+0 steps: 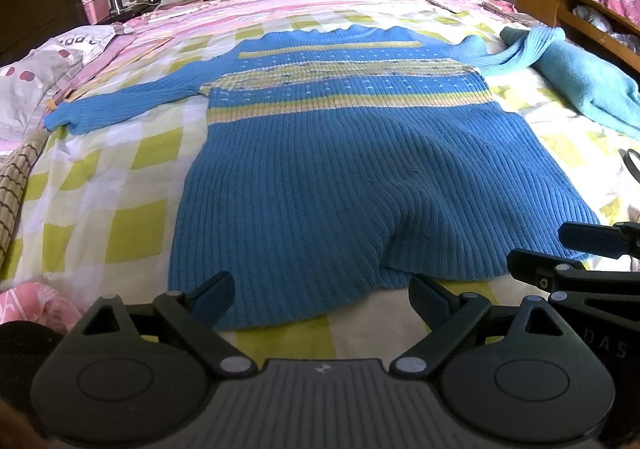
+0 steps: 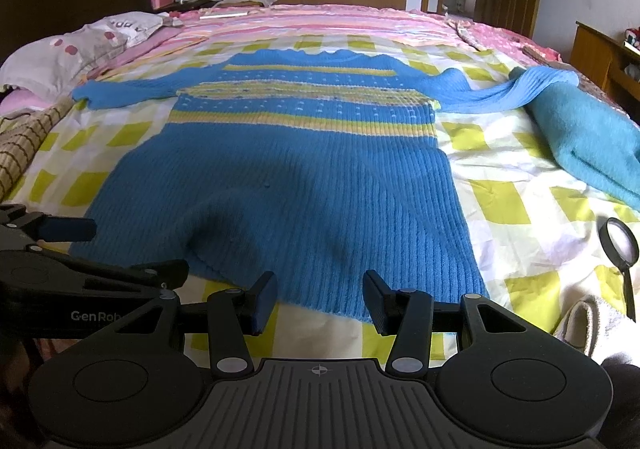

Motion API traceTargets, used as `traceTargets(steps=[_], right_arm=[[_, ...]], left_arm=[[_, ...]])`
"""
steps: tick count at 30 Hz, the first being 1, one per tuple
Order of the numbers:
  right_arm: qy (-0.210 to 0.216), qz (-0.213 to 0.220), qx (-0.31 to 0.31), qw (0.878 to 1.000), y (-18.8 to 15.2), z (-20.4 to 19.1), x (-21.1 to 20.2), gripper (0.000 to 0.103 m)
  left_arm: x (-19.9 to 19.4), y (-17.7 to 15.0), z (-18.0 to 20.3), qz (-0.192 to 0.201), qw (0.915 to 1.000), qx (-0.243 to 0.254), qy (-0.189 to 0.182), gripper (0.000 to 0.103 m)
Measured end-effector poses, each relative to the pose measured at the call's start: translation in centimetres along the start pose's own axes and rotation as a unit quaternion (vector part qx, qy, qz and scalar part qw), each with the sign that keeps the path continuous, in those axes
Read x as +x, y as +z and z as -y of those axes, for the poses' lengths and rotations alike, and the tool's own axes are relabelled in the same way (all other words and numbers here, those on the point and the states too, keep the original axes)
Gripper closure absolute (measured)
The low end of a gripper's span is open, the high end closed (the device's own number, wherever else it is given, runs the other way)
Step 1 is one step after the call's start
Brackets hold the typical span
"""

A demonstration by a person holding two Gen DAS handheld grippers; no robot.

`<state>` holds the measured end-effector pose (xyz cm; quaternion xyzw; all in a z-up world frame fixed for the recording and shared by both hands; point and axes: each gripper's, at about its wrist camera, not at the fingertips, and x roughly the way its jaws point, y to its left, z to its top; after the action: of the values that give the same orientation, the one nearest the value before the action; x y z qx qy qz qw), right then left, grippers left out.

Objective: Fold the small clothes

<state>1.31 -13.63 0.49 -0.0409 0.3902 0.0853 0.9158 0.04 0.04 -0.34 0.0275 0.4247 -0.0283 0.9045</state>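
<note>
A blue ribbed sweater (image 1: pixel 340 153) (image 2: pixel 288 177) with yellow stripes across the chest lies flat on the bed, hem nearest me and both sleeves spread out. My left gripper (image 1: pixel 322 299) hovers open just above the hem, nothing between its fingers. My right gripper (image 2: pixel 320 301) also stands open over the hem's right part, empty. In the left wrist view, the right gripper (image 1: pixel 560 253) shows at the right edge. The left gripper (image 2: pixel 132 249) shows at the left edge of the right wrist view. The sweater's right sleeve (image 2: pixel 500 89) rests on a teal garment.
A folded teal garment (image 1: pixel 580 81) (image 2: pixel 588 129) lies at the right. A magnifying glass (image 2: pixel 620 245) lies on the yellow-checked sheet (image 2: pixel 520 209). Pillows (image 1: pixel 36 77) and a brown checked cloth (image 1: pixel 16 185) sit at the left. A wooden cabinet (image 1: pixel 560 5) stands beside the bed.
</note>
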Motion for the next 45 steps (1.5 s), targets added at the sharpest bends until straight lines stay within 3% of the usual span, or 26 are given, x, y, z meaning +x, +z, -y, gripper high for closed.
traceTargets(steps=[45], right_arm=[[-0.022,0.027,-0.022,0.999,0.7,0.1,0.2,0.051]], left_arm=[[-0.1,1.4,0.7,0.028,0.9994,0.011,0.015,0.010]])
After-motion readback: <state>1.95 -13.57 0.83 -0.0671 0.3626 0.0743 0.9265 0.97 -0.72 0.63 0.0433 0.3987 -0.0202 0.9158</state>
